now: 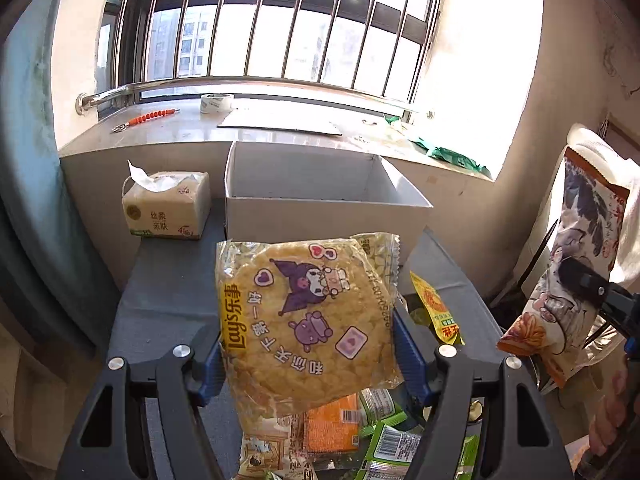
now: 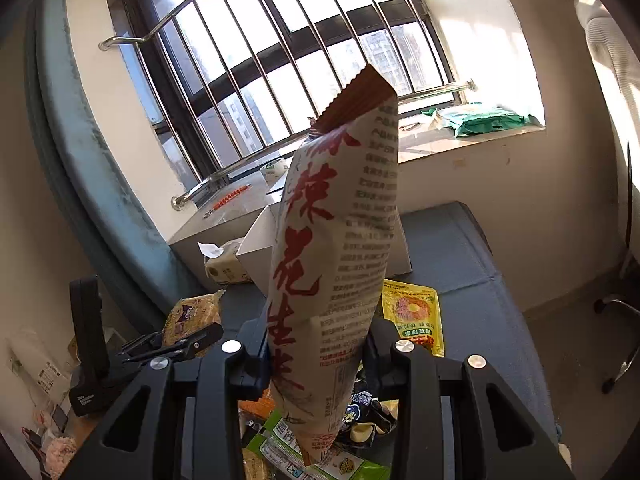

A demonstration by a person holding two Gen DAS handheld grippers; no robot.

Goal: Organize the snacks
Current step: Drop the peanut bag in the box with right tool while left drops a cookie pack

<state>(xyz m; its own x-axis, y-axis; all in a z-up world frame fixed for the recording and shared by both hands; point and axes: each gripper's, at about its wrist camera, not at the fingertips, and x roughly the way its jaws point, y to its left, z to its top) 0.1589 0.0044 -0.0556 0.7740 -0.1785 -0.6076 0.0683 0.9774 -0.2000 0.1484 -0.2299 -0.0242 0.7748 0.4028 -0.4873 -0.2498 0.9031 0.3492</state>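
Glossy plastic chip bag [image 1: 308, 320], matt cardboard box [image 1: 320, 200] (white), steel window bars [image 1: 280, 20]

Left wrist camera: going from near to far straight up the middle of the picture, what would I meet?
Pile of snack packets → Lay's bag held between the left gripper's jaws → white open box → windowsill with a roll of tape → barred window.
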